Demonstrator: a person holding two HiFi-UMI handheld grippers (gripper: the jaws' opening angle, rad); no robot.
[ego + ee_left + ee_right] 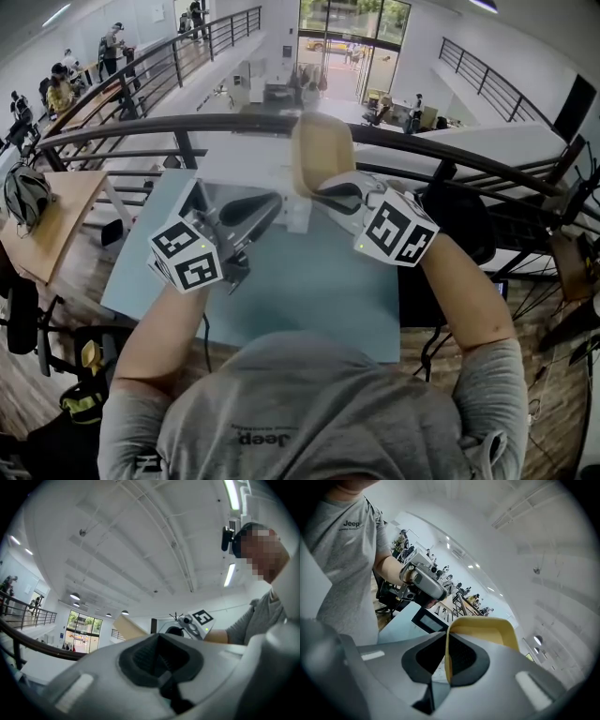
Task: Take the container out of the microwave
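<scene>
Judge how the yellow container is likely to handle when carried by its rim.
Probably light: the right gripper holds the container by one thin rim alone. Likely fairly stiff, as its walls show no sag. It may tilt or slip, pinched at one edge.

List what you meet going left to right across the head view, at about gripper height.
Helmet → left gripper → yellow container → person's right forearm. The right gripper, jaws shut on the container's rim, overlaps it, so it is left out.

Your right gripper [323, 193] grips the tan container [322, 148] by its near rim above the blue table [309, 300]; your left gripper [265, 212] hangs just left.
</scene>
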